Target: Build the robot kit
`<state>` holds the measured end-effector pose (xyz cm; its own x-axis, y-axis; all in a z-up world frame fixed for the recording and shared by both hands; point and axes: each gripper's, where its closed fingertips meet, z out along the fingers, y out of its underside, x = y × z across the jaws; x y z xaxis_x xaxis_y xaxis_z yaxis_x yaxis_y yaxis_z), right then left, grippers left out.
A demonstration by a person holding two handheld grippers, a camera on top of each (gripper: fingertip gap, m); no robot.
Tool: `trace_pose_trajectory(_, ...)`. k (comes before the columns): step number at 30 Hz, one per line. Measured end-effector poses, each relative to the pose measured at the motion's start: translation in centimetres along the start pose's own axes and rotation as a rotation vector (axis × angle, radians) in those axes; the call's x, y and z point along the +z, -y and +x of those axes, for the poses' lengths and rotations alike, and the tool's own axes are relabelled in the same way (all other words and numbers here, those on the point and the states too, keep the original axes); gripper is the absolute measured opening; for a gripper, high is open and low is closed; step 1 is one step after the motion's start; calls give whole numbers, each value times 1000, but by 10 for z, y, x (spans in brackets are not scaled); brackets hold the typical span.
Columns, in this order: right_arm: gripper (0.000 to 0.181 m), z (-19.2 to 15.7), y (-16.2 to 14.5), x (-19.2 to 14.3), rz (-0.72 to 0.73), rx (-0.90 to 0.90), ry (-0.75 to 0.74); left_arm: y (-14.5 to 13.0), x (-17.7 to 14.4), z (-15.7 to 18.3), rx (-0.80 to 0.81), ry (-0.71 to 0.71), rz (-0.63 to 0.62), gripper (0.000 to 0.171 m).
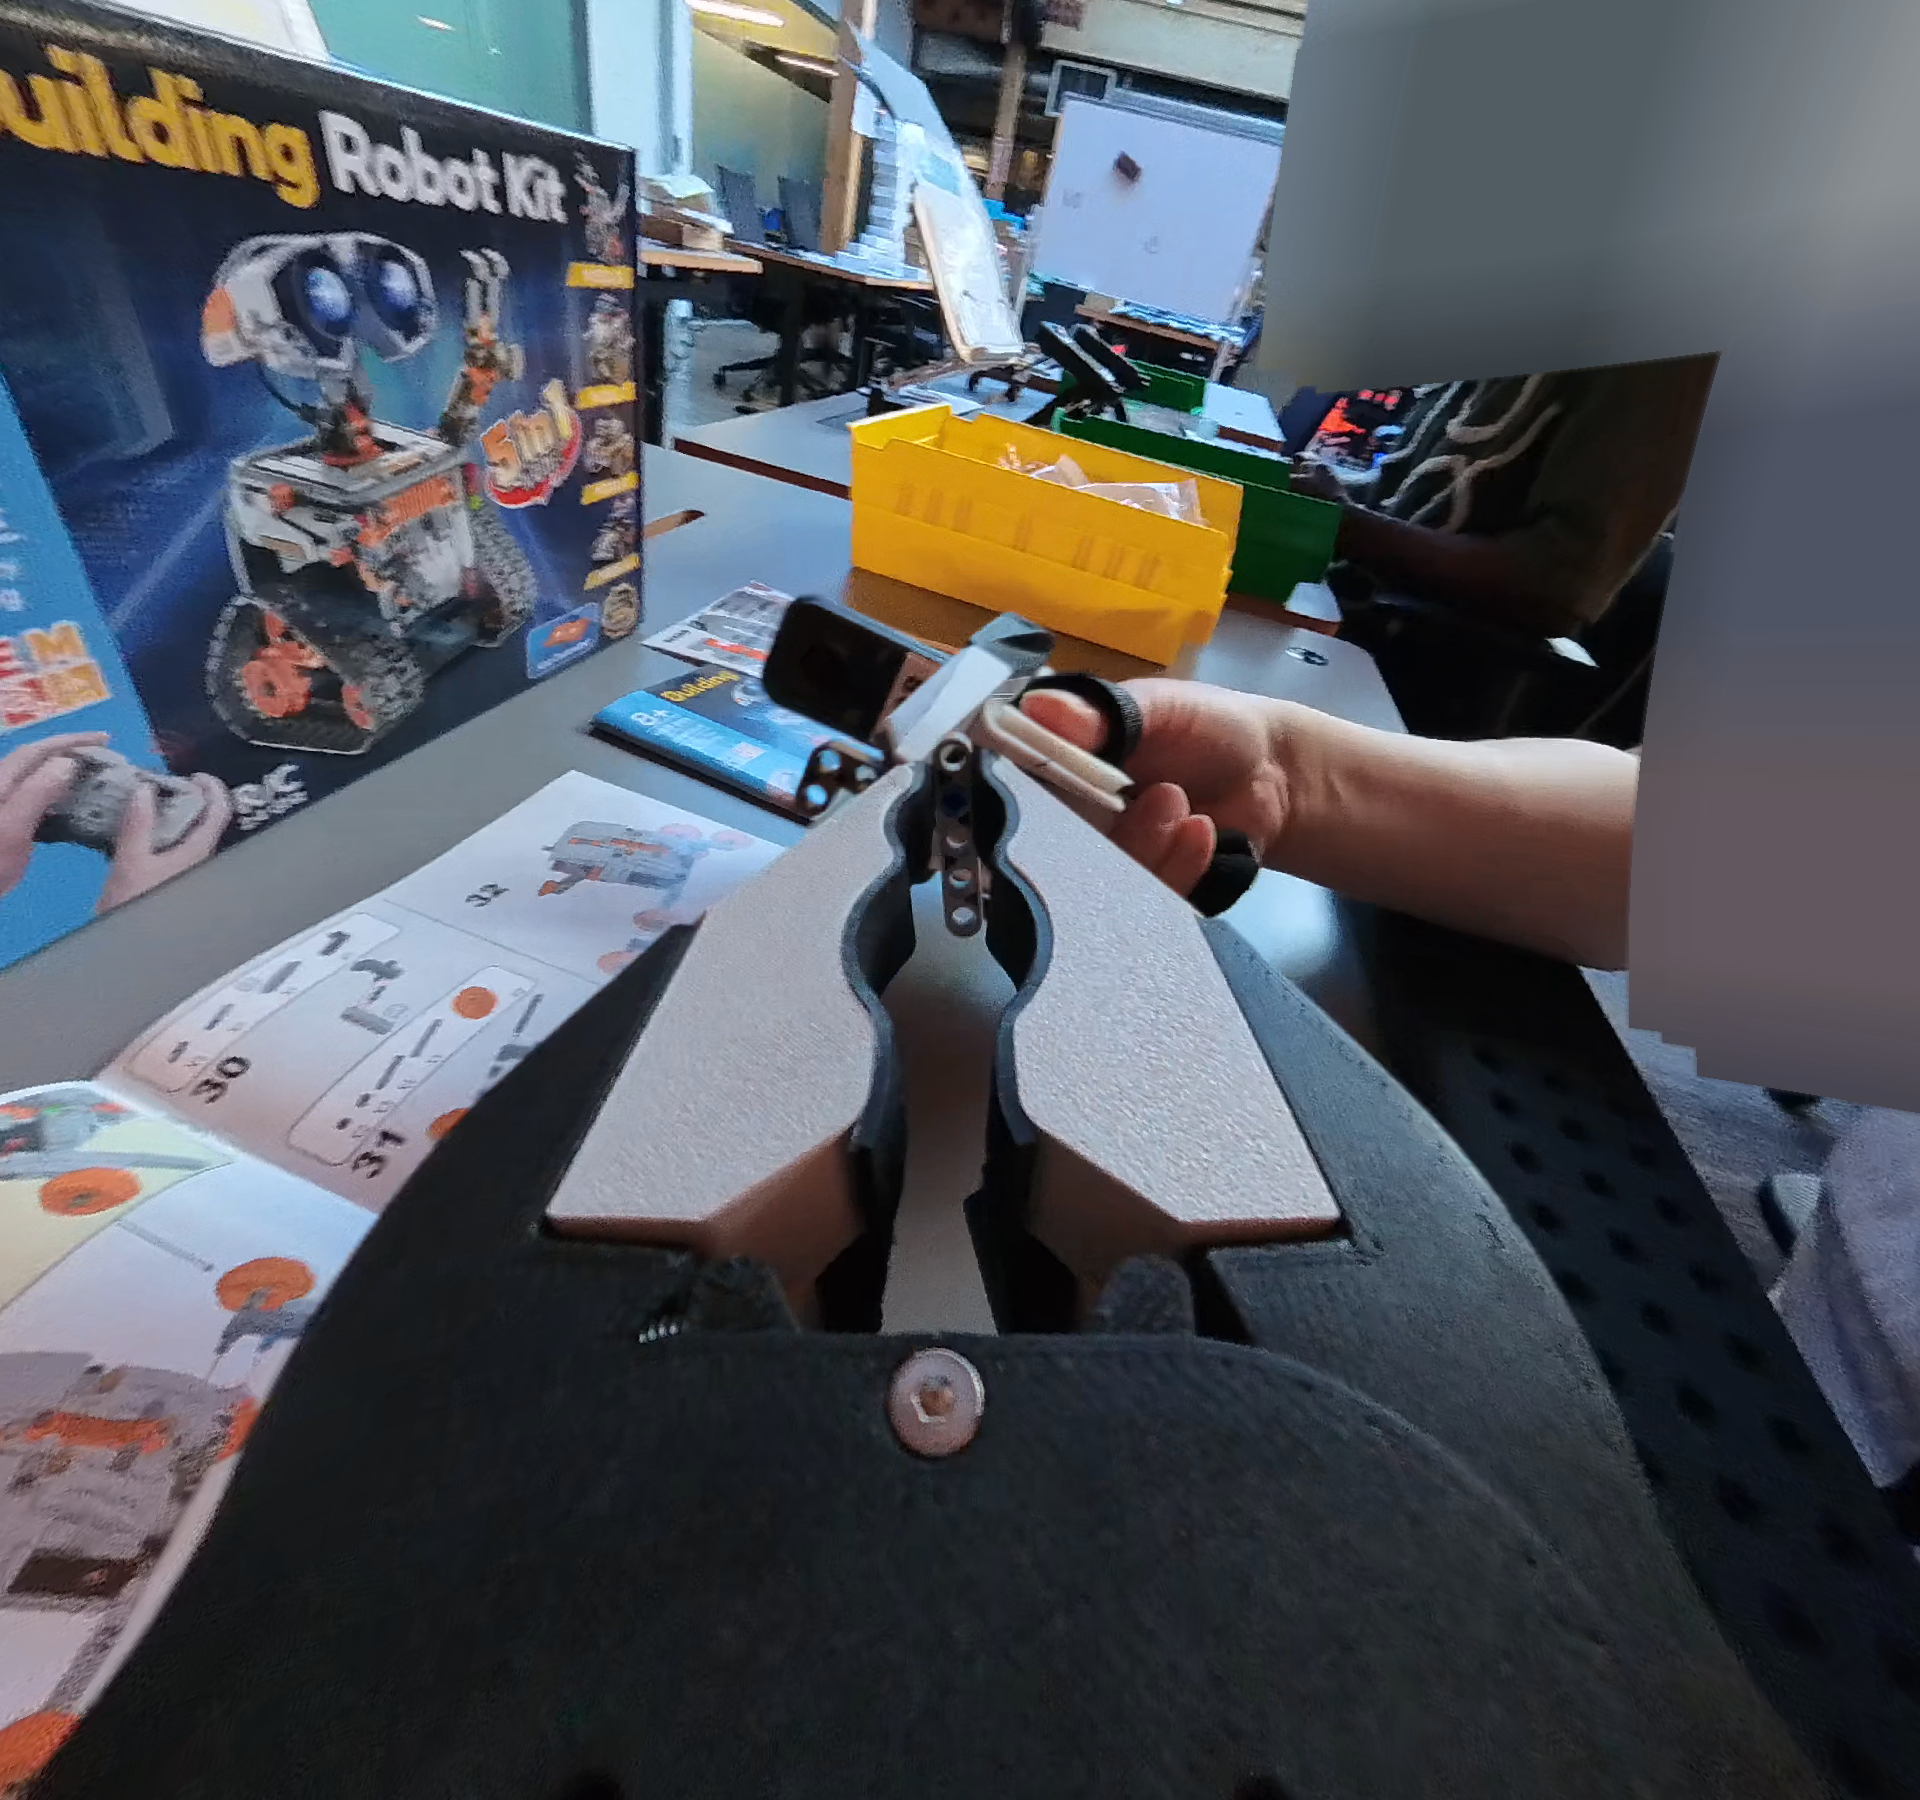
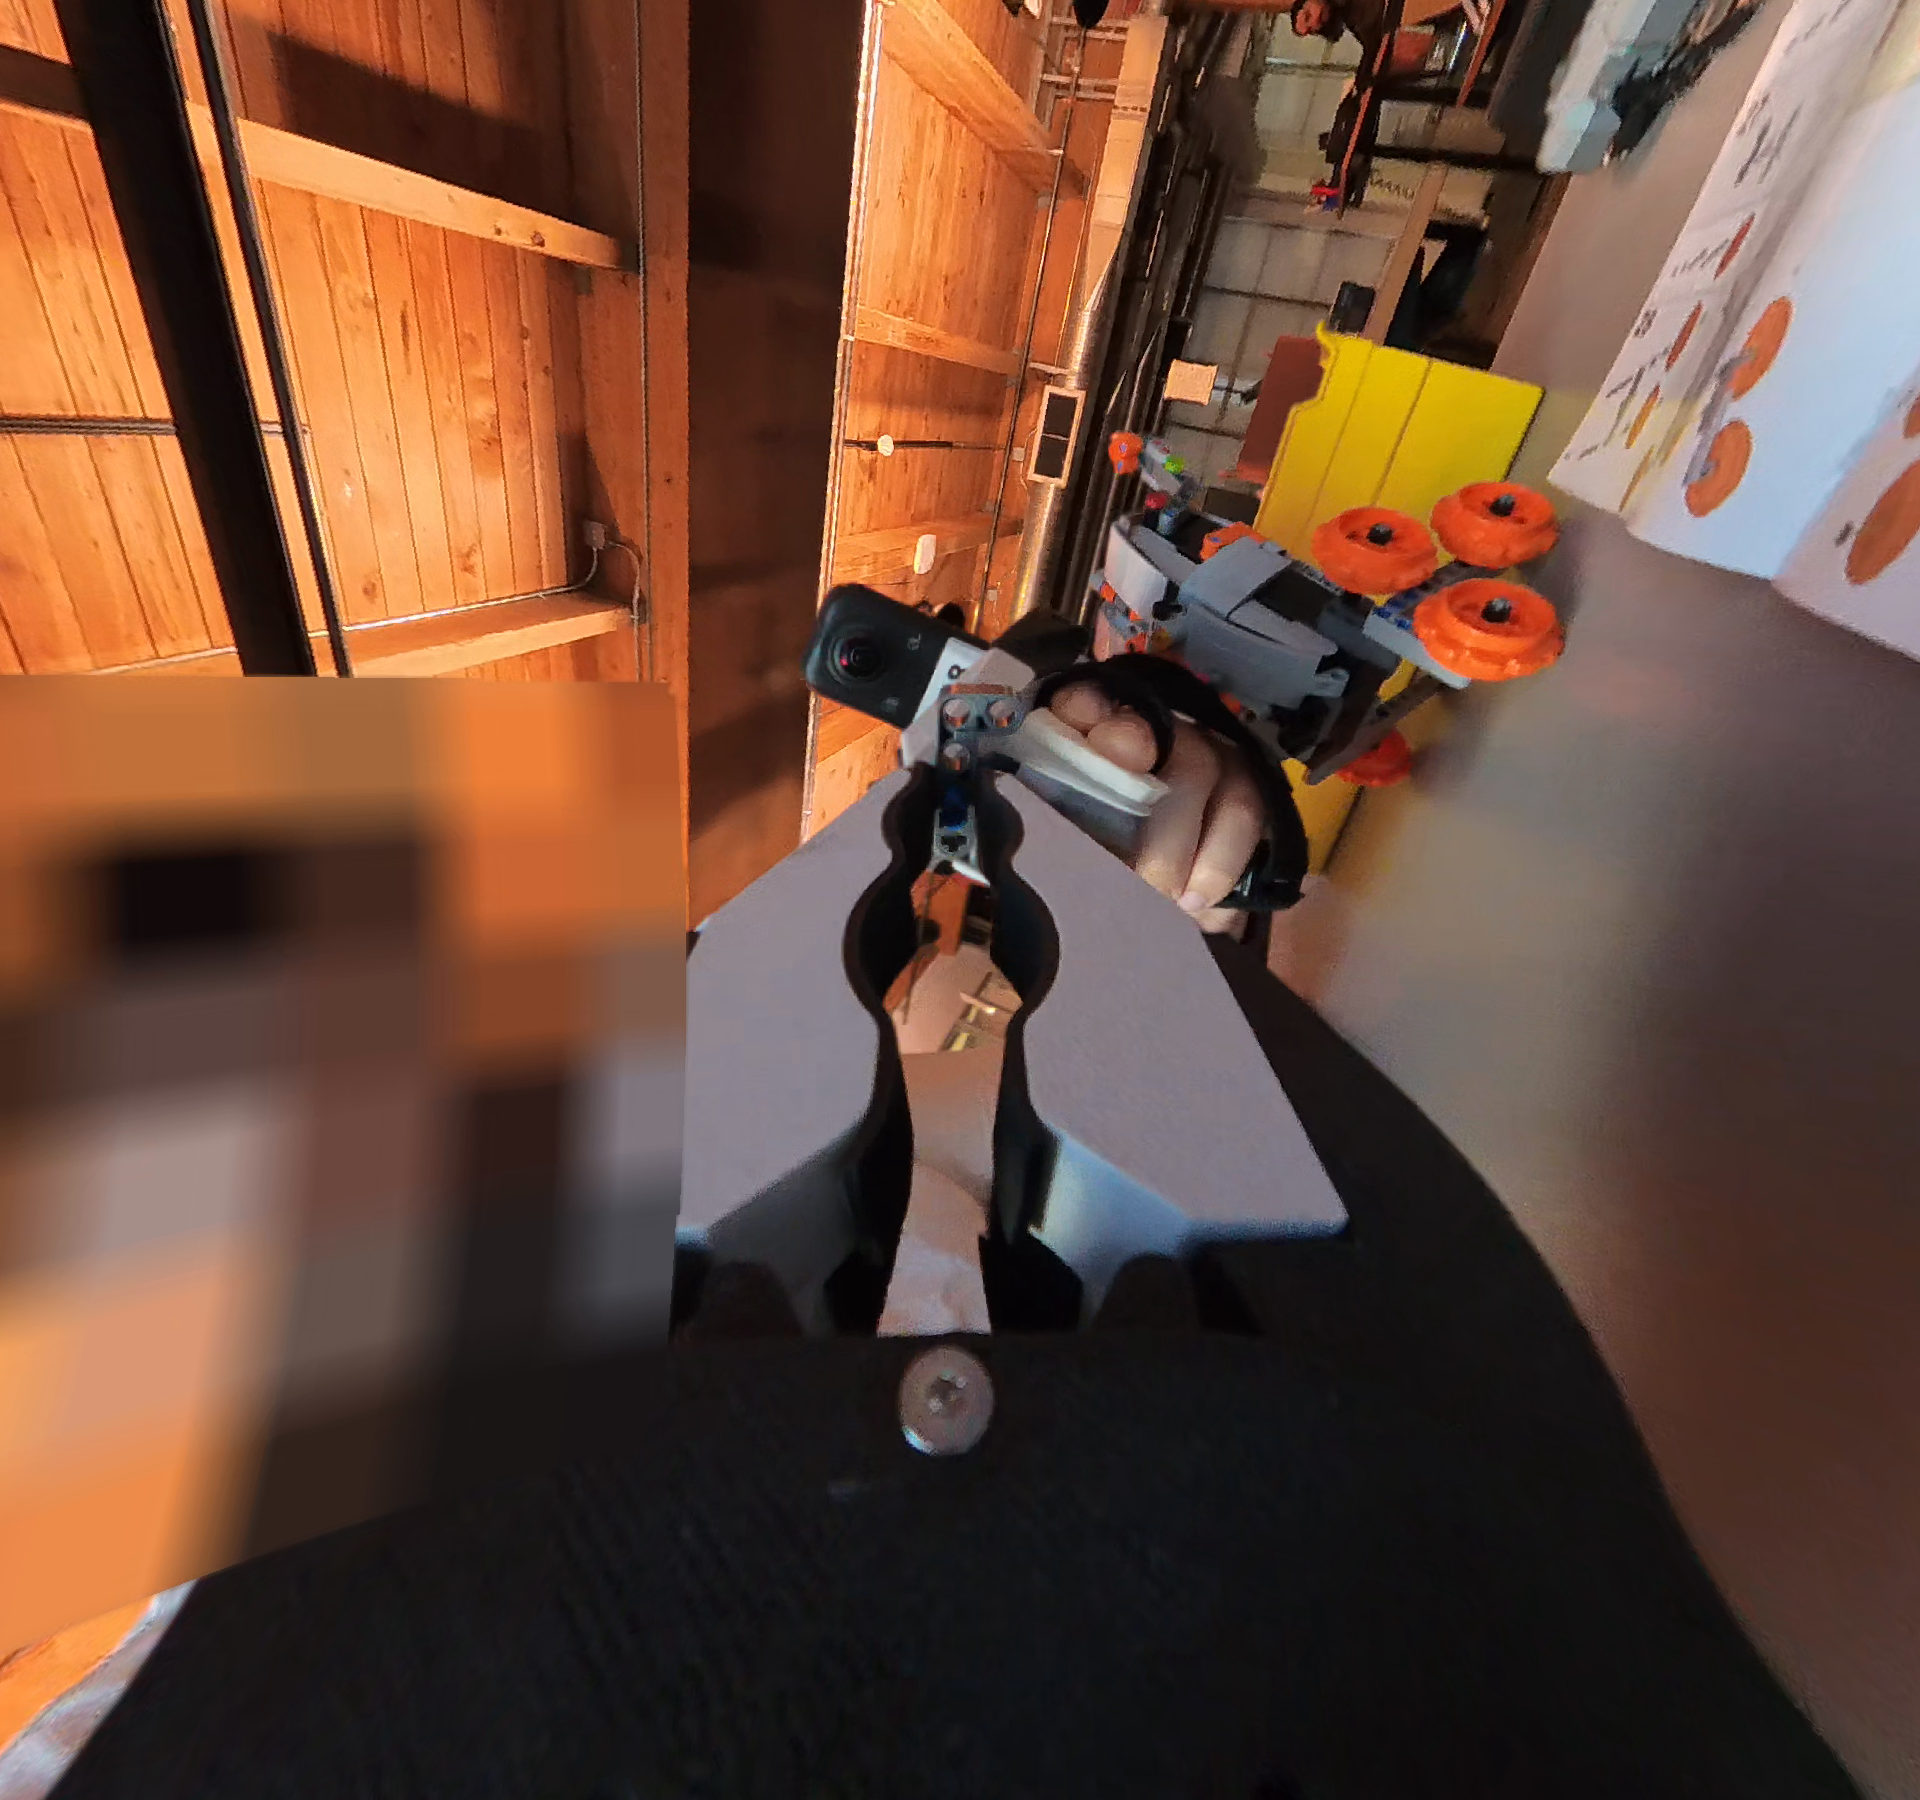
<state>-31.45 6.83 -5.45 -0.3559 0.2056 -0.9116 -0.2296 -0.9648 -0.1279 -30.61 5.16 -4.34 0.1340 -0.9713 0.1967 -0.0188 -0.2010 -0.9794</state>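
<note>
My left gripper [image 1: 951, 794] is shut on a grey beam with a row of holes [image 1: 958, 867], held upright above the table. A short angled holed piece [image 1: 834, 774] sticks out to the left at its top. My right gripper [image 2: 954, 794] is shut on a grey holed beam with a blue pin [image 2: 953, 820]; a holed corner piece [image 2: 982, 711] sits at its tip. The two grippers meet tip to tip. Each view shows the other gripper with its black camera [image 1: 842, 675] [image 2: 873, 654] and the hand [image 1: 1195, 774] holding it. I cannot tell whether both hold the same piece.
A robot kit box [image 1: 312, 400] stands at the left. An open instruction booklet [image 1: 364, 1023] and a blue booklet [image 1: 717, 732] lie on the grey table [image 1: 727, 545]. A yellow bin [image 1: 1039, 545] and a green bin [image 1: 1278, 503] stand behind. A part-built model with orange wheels [image 2: 1247, 607] stands by the yellow bin. Left and right tips are no more than a few centimetres apart.
</note>
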Motion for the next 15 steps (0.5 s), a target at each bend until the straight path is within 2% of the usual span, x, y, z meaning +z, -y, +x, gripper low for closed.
trace_pose_trajectory(1,6,1,-3,1,-17,23,10,-4,2,2,3,-12,-21,5)
trace_pose_trajectory(4,6,3,-2,-1,-15,98,55,-8,4,3,72,13,-57,5)
trace_pose_trajectory(10,6,-1,-5,-3,-47,103,73,2,-1,1,41,21,-4,5)
trace_pose_trajectory(15,6,-2,-4,-5,-48,130,95,-4,2,2,66,23,-33,5)
